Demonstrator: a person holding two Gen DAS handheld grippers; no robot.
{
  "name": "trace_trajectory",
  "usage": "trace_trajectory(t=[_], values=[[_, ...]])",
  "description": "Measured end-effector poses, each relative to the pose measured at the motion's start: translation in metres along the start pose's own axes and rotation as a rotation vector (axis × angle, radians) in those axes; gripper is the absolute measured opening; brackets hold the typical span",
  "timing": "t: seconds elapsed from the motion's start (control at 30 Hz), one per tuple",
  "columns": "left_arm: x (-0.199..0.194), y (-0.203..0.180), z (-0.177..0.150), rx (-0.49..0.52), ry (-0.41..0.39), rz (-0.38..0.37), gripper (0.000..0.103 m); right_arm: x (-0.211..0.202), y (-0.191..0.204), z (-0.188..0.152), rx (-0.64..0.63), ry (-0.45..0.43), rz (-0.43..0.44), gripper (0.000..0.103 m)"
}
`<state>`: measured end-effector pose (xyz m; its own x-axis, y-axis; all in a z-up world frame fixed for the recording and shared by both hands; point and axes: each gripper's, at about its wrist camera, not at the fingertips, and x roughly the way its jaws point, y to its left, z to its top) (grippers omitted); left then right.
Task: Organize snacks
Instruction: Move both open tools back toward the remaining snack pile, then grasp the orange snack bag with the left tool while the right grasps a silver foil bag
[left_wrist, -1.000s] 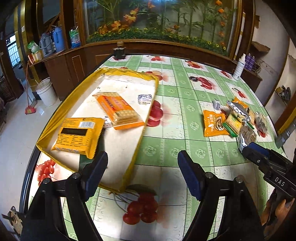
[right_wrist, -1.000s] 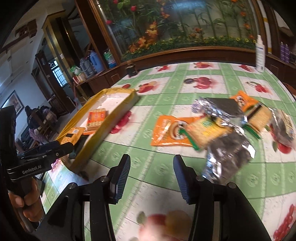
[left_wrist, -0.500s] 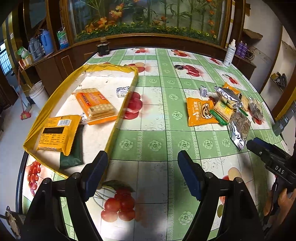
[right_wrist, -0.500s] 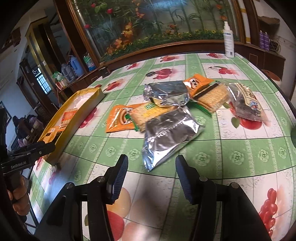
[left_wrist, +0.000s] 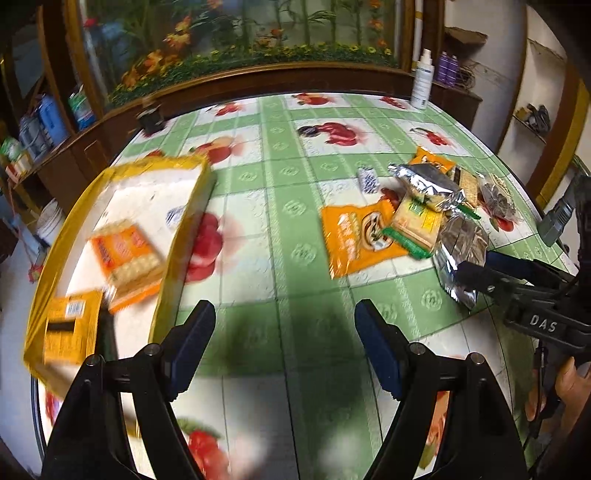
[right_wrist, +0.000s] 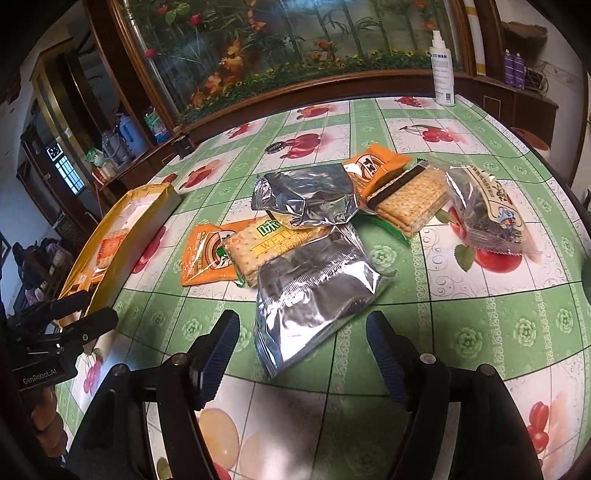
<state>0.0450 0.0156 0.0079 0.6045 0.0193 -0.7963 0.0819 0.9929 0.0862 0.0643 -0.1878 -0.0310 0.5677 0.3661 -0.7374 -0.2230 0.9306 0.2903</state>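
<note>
Right gripper (right_wrist: 300, 349) jaws wide, straddling near end of crinkled silver foil pouch (right_wrist: 314, 291), left gripper (left_wrist: 284, 341) wide, empty, shallow yellow-rimmed cardboard tray (left_wrist: 55, 254) far left of pouch, glossy orange snack packet (right_wrist: 207, 256) beside pouch

table (right_wrist: 480, 332), snack packets (right_wrist: 314, 295), yellow tray (right_wrist: 144, 225)

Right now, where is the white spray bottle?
The white spray bottle stands upright at the table's far right edge in the right wrist view, in front of the flower-painted glass panel, well beyond the snack pile.
</note>
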Motion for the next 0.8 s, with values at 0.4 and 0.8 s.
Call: trace_trajectory(t=[0.4, 0.8], values=[[0.054, -0.054, 0.048, 0.38, 0.016, -0.134, 0.078, 0.021, -0.012, 0.019, -0.022, 0.024, -0.085, 0.075], [0.078, -0.071, 0.049, 0.399, 0.039, -0.185, 0.083, 0.024, -0.013, 0.02, -0.073, 0.012, -0.114, 0.077]])
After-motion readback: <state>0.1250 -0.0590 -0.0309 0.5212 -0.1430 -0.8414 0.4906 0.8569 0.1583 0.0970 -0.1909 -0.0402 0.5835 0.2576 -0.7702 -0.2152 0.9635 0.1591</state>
